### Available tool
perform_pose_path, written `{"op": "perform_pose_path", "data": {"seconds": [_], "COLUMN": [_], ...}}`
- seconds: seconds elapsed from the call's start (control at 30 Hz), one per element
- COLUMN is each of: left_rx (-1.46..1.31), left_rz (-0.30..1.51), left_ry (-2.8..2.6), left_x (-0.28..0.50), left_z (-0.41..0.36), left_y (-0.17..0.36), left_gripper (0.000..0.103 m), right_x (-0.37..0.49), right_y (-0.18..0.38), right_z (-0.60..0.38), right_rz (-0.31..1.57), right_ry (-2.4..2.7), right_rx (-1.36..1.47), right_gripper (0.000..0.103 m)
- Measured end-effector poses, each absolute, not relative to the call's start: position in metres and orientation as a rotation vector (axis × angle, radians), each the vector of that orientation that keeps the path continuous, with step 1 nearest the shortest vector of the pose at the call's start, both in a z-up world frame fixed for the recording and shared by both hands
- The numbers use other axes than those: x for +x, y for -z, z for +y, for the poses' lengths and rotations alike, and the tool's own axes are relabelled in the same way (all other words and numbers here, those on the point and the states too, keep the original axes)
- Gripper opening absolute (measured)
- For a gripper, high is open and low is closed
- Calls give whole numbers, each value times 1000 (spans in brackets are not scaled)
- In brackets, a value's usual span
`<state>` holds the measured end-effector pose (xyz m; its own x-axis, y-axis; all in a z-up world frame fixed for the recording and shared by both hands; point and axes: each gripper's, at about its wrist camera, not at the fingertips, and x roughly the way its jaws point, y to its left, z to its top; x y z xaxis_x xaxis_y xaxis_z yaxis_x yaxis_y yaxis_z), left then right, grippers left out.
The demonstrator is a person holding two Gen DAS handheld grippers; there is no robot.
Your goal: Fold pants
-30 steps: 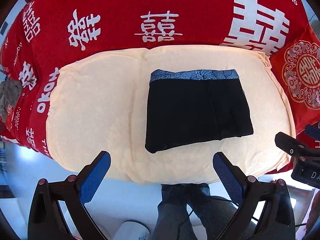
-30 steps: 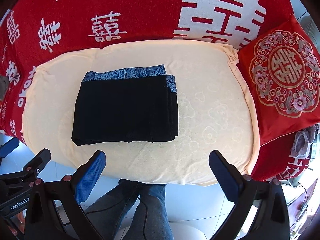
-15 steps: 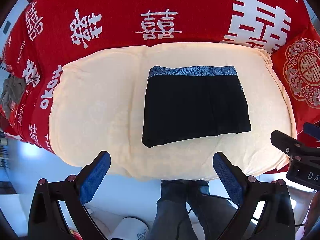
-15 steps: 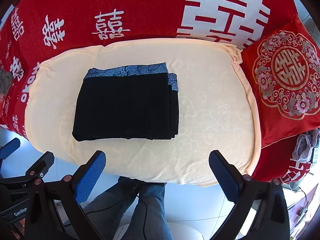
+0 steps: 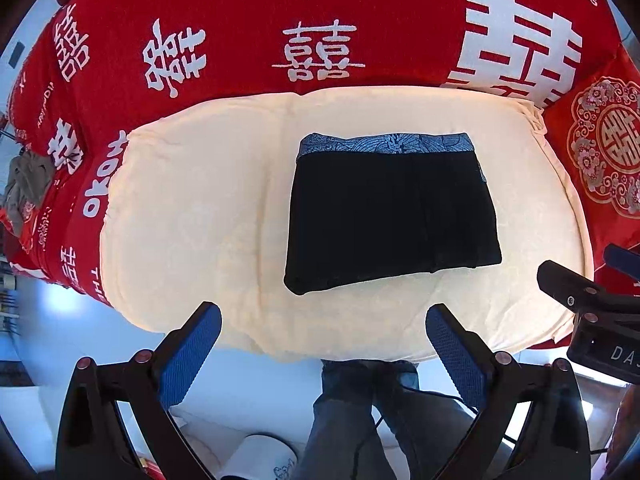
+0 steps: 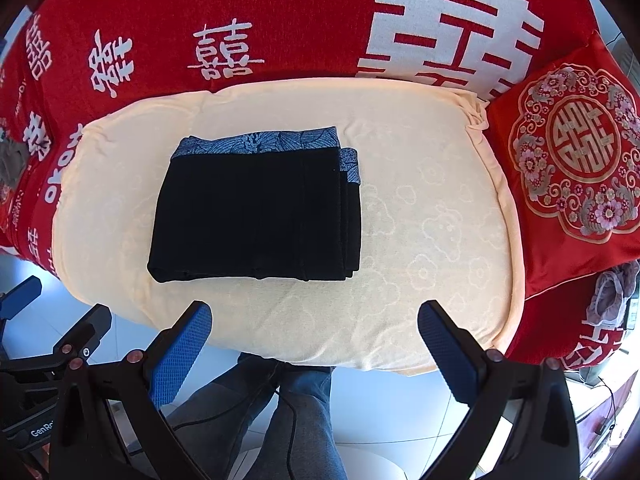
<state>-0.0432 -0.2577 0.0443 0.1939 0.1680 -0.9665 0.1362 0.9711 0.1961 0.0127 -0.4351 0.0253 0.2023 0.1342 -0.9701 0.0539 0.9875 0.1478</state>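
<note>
Black pants (image 5: 392, 216) with a blue patterned waistband lie folded into a flat rectangle on the cream cushion (image 5: 192, 232). The right wrist view shows the same pants (image 6: 256, 212) left of centre on the cream cushion (image 6: 432, 216), with stacked layers showing at their right edge. My left gripper (image 5: 324, 328) is open and held back over the cushion's front edge, nothing between its blue pads. My right gripper (image 6: 314, 326) is also open and empty, short of the pants. Neither gripper touches the cloth.
A red cover (image 5: 248, 40) with white characters drapes the sofa back. A red embroidered pillow (image 6: 576, 160) sits right of the cushion. A person's legs in jeans (image 6: 296, 408) stand on the pale floor below. Grey cloth (image 5: 28, 180) lies far left.
Both grippers have drawn back slightly from the cushion, still open. The folded pants have not moved.
</note>
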Motion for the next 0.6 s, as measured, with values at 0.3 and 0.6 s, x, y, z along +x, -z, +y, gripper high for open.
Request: {"op": "perform_pose_path", "data": {"seconds": [0.3, 0.6], "left_rx": [258, 268], "left_rz": [1378, 1381], "left_ry": [-26, -28], "left_x": [-42, -39], "left_z": [-258, -258], "left_y": [-45, -40], "left_gripper": [103, 103], "right_x": [14, 17], "right_y": [-25, -21], "right_z": [-435, -435], "right_rz": [1370, 1375], "right_ry": [-57, -59], "right_rx": [163, 157], "right_gripper": [103, 103]}}
